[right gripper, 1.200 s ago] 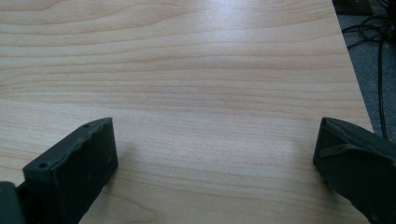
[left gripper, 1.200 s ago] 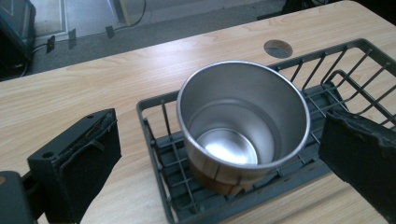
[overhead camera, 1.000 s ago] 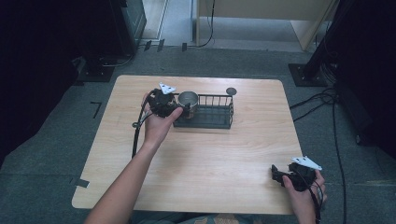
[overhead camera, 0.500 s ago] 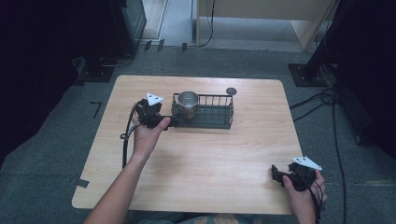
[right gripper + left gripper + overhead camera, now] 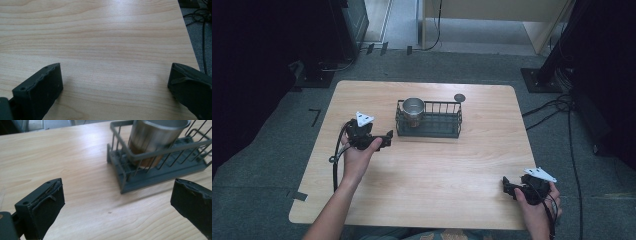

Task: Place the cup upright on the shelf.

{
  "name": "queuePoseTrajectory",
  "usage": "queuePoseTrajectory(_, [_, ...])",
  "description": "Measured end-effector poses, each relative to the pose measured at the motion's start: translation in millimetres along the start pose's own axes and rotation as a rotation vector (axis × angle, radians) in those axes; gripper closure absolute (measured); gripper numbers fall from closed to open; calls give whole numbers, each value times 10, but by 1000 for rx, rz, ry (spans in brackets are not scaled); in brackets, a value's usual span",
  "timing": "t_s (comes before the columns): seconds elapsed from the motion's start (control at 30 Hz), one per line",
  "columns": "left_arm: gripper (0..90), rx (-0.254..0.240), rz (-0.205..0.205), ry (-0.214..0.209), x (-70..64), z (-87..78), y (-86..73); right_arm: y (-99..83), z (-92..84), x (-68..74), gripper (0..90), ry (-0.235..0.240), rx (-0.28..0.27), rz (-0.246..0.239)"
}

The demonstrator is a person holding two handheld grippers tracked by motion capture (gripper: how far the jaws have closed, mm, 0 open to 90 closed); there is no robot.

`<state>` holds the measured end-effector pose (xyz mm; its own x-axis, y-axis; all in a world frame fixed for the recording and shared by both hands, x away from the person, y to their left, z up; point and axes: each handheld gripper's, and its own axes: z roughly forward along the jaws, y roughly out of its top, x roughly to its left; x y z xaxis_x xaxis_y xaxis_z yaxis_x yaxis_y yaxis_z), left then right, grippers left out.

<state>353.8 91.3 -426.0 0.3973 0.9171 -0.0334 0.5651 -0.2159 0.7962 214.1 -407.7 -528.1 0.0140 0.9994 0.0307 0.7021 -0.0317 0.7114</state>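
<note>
We see one dark wire rack on the far middle of the tabletop, and one metal cup standing upright inside its left end; the rest of the rack is bare. In the left gripper view the cup sits behind the rack's corner bars. One small round dark disc lies just beyond the rack's right end. There are two grippers. Our left gripper hovers near the rack's left end, apart from it, fingers spread wide and holding nothing. Our right gripper rests at the near right corner, fingers likewise spread wide over bare wood.
</note>
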Motion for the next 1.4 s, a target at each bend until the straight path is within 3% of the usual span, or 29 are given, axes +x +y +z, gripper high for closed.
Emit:
queuePoseTrajectory(0.87, [0,71,-71,57,409,-167,-805,-1,0,-1,0,0,0,-2])
queuePoseTrajectory(1.4, [0,122,-74,106,683,-312,-1155,0,0,-1,0,-1,1,-2])
